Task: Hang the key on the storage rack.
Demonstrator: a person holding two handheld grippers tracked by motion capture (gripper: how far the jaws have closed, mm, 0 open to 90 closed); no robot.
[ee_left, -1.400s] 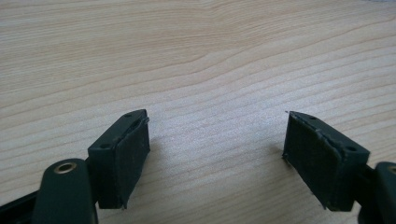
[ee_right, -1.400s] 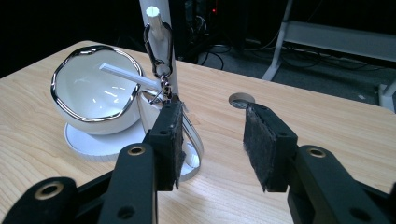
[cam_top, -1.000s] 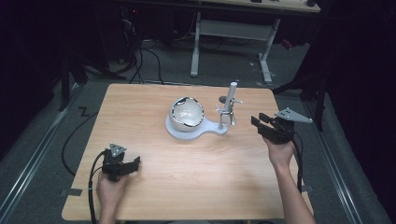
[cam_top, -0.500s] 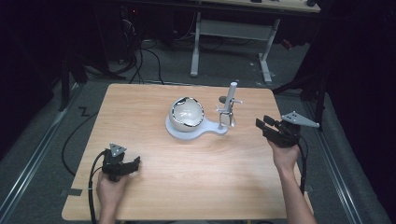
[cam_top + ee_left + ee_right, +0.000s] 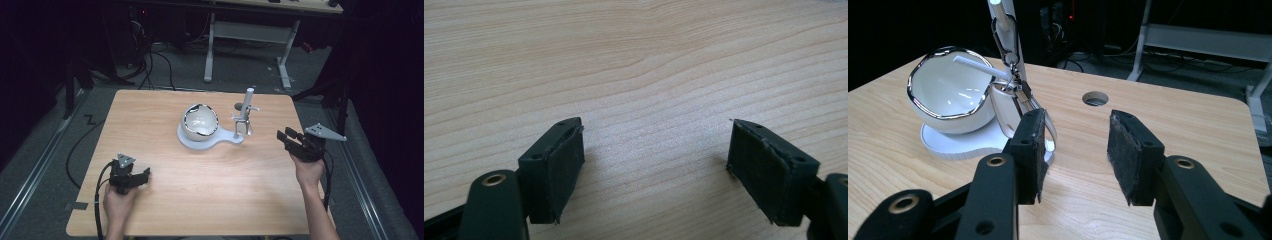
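A glossy white bowl (image 5: pixel 200 123) with a dark rim sits tilted on a white base (image 5: pixel 210 141). Just beside it rises a white post (image 5: pixel 245 117), carrying what looks like a clip.

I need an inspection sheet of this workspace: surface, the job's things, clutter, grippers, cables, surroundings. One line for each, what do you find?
Surface: wooden table, light grain, a round hole near its far edge.
Job's things: white bowl with a dark shiny rim, tilted on a white base; a white post with a metal clip stands on the base's tab.
Clutter: nothing seen.
Grippers: left gripper low over the table, fingers apart, nothing between them; right gripper open, empty, pointing toward the post.
Cables: black cable trails from the left gripper; more on the floor behind.
Surroundings: dark room, grey floor, a white desk frame behind.
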